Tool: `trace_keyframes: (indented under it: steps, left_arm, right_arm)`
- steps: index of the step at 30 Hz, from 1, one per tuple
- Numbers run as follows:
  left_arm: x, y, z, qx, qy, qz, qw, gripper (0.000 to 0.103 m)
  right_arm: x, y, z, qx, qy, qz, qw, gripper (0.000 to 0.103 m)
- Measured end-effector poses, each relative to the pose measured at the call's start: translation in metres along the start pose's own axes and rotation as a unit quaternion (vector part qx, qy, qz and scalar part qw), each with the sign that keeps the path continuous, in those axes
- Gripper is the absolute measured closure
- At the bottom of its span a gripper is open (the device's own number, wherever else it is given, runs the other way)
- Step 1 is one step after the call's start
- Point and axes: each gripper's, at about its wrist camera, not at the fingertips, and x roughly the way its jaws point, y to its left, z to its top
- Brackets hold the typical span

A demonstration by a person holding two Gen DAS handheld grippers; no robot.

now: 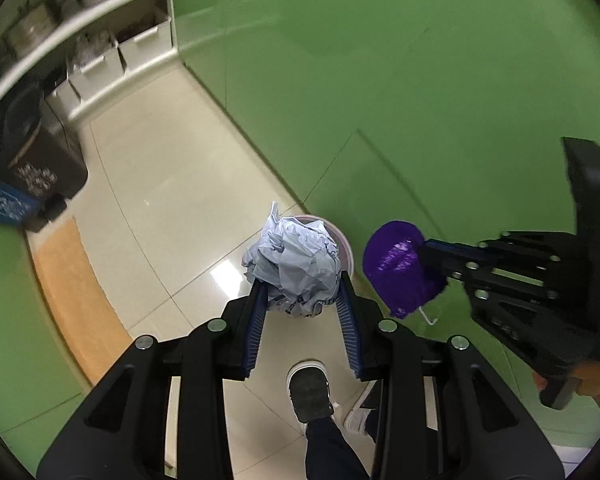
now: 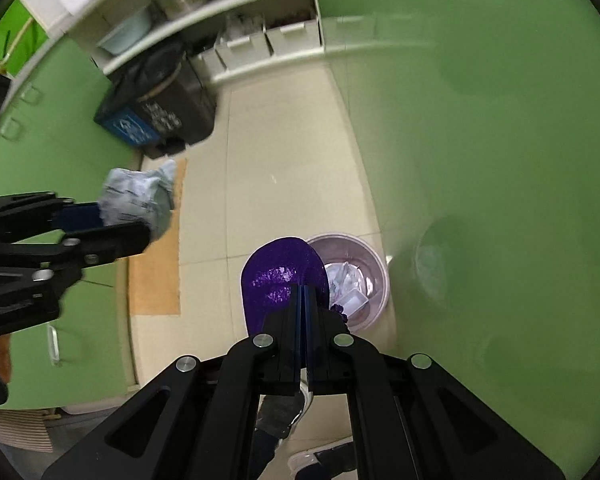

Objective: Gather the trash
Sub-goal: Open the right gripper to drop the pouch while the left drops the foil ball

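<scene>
Jaws clamped on both sides: the left gripper point(image 1: 302, 294) squeezed a crumpled paper wad point(image 1: 296, 268) above the pink bin point(image 2: 354, 280), while the right gripper point(image 2: 304, 300), at its three o'clock, pinched a purple glittery piece point(image 2: 280, 280) near the bin's nine o'clock rim.

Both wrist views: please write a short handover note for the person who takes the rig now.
Left hand-held gripper: shut on the crumpled paper, held in the air above the floor.
Right hand-held gripper: shut on the purple scoop, near the pink bin.
Done: some paper scraps already lie in the bin.
Left: drop the crumpled paper into the bin, then deal with the scoop.
</scene>
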Motion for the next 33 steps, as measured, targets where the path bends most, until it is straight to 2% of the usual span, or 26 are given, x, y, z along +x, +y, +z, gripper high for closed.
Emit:
trace_keyframes:
  steps: [3,7,8,9,11,15,18,26,31,32,33]
  left_arm:
    - [0.028,0.009,-0.003,-0.008,0.005,-0.002,1.0000,0.069]
    - [0.060,0.020,-0.002,-0.015,0.011,-0.006,0.9998,0.069]
    - [0.064,0.021,-0.002,-0.016,0.012,-0.006,0.9998,0.069]
    - [0.070,0.023,-0.002,-0.016,0.013,-0.007,0.9998,0.069]
    - [0.079,0.027,0.000,-0.015,0.016,-0.008,0.9997,0.069]
    - [0.089,0.023,0.002,-0.011,0.022,-0.011,0.9996,0.069]
    - [0.096,0.017,0.006,-0.005,0.030,-0.017,0.9994,0.069]
    - [0.127,0.001,0.018,0.008,0.056,-0.045,0.9974,0.068]
    - [0.145,-0.014,0.021,0.018,0.060,-0.046,0.9970,0.062]
    - [0.147,-0.016,0.021,0.018,0.062,-0.045,0.9969,0.052]
    - [0.149,-0.019,0.022,0.019,0.062,-0.046,0.9968,0.028]
  right_arm:
    - [0.035,-0.004,-0.002,-0.006,0.012,0.000,1.000,0.100]
    - [0.076,-0.011,0.001,-0.009,0.018,-0.008,1.000,0.088]
    - [0.083,-0.013,0.003,-0.008,0.018,-0.009,1.000,0.072]
    - [0.088,-0.015,0.003,-0.005,0.017,-0.006,1.000,0.048]
    - [0.091,-0.019,0.002,0.000,0.007,-0.004,1.000,0.025]
    - [0.091,-0.023,-0.001,0.006,0.007,-0.012,1.000,0.016]
    - [0.080,-0.025,-0.013,0.012,0.007,-0.023,1.000,0.013]
    - [0.044,-0.024,-0.052,0.031,0.011,-0.037,0.999,0.012]
    - [0.031,-0.029,-0.076,0.050,0.013,-0.034,0.998,0.012]
    - [0.029,-0.031,-0.080,0.055,0.014,-0.034,0.998,0.012]
    - [0.027,-0.032,-0.082,0.058,0.013,-0.034,0.998,0.012]
